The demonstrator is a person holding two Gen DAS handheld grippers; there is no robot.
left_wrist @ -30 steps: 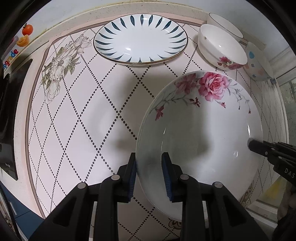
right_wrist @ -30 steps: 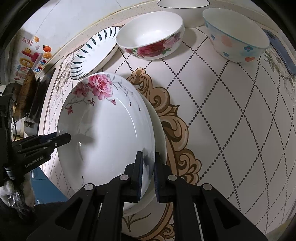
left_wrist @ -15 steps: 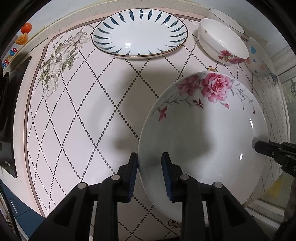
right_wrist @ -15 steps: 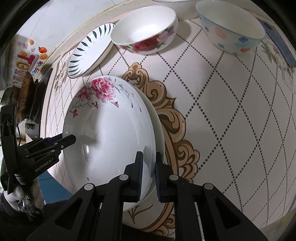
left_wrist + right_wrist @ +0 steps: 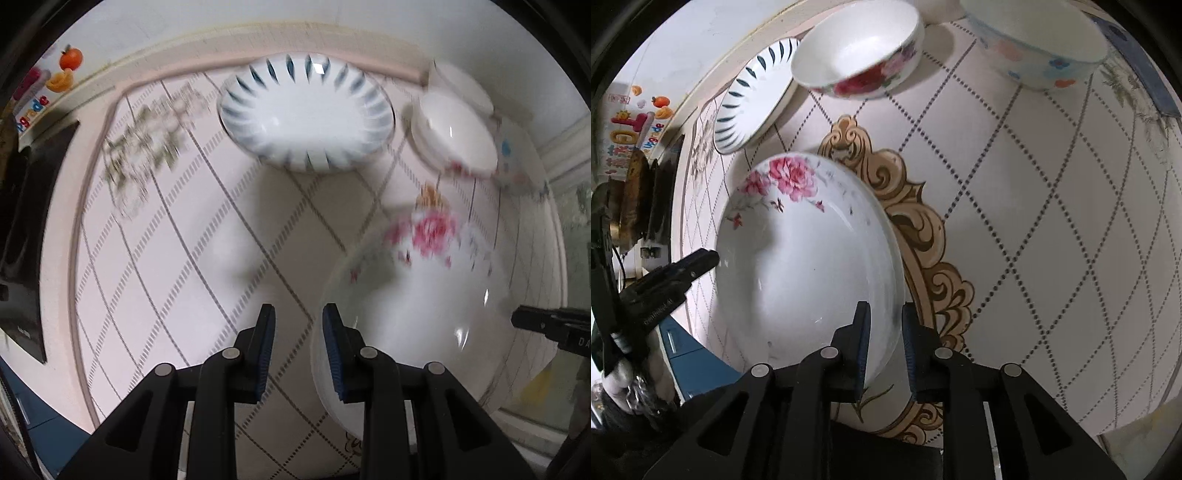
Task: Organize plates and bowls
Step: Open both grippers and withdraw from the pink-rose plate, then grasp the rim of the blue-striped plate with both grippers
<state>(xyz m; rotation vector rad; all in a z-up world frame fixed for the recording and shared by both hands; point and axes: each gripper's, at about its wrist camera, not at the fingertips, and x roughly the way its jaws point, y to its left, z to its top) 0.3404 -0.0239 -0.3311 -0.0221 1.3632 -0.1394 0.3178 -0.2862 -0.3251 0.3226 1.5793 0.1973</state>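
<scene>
Pink tiled counter (image 5: 1015,184) with dotted diamond lines and a gold scroll medallion, set with crockery. Near edge: rose plate (image 5: 809,258), white with pink roses at its far rim, lying just left of the medallion. Right gripper (image 5: 884,345) straddling that plate's near right rim, 1 blue-padded finger inside the rim and 1 outside, jaws a little apart; contact with the rim not clear. Left gripper (image 5: 298,345) off the plate's left edge, jaws apart and holding nothing, right finger overlapping the rim (image 5: 424,332) in a motion-blurred view. Farther back: blue-striped plate (image 5: 306,114) near the wall, well apart from the rose plate. To its right, rose bowl (image 5: 857,48) upright, then pastel-dotted bowl (image 5: 1038,40), with 1 more white bowl (image 5: 461,88) just behind the rose bowl. Fruit stickers (image 5: 64,70) on the wall at far left.
</scene>
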